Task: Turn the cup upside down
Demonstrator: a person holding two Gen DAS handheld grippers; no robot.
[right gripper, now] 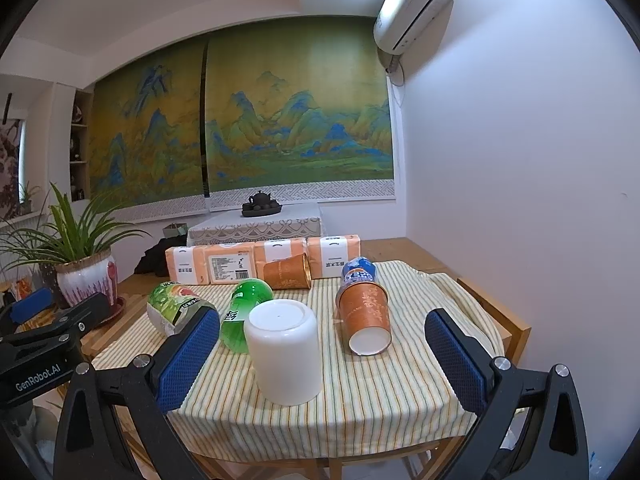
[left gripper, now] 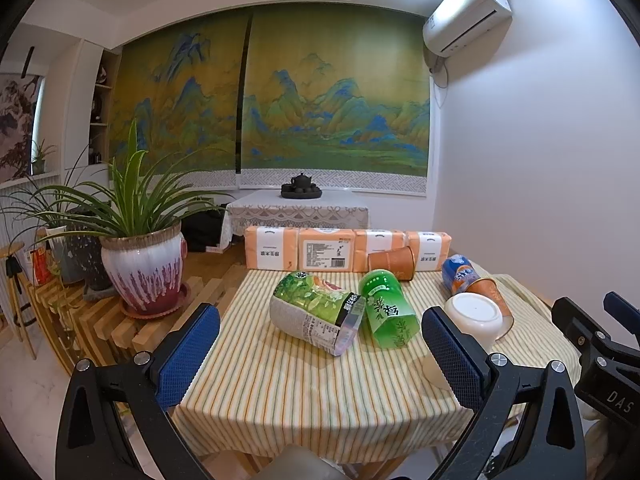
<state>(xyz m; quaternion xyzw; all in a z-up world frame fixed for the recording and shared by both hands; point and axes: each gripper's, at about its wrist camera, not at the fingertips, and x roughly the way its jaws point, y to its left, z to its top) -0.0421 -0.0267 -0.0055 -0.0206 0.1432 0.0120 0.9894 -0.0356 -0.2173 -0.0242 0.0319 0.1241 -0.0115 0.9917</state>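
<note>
Both my claws are wide open and hold nothing. Right claw (right gripper: 320,364) frames the white cup (right gripper: 285,354), which stands upside down on the striped cloth (right gripper: 360,408) of the desk, flat base up. It sits between my fingers but further out, touching neither pad.

From the cup in the right wrist view: green bottle (right gripper: 240,314) lying at 10 o'clock, just beside it; orange paper cup (right gripper: 366,318) on its side at 2 o'clock, open mouth toward me; blue can (right gripper: 358,270) right behind that one. A second orange cup (right gripper: 286,271) lies at 12 o'clock against the tissue packs (right gripper: 224,264).

Left claw (left gripper: 320,360) hovers over the near edge of the desk. A labelled green pack (left gripper: 316,312) lies ahead at 12 o'clock; potted plant (left gripper: 144,264) at 10 o'clock, off the desk.
</note>
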